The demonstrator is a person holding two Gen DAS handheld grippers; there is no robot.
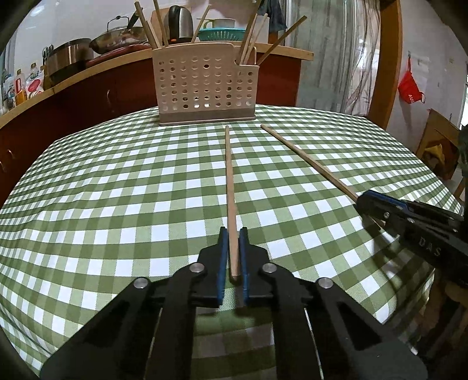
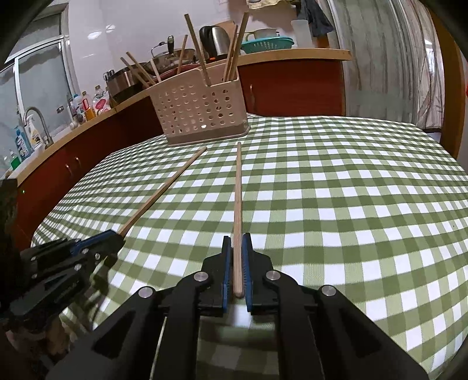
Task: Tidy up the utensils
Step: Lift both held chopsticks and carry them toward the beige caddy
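Our left hand-held gripper (image 1: 232, 233) is closed tight on the near end of one wooden chopstick (image 1: 229, 181), which runs straight ahead of it over the green checked surface (image 1: 117, 190). To its right, our right hand-held gripper (image 2: 237, 238) clamps a second chopstick (image 2: 238, 190) in the same way. Both sticks point at the beige perforated utensil holder (image 1: 201, 87) standing far ahead, and their tips end just before its base. More chopsticks (image 1: 155, 26) stand upright inside it.
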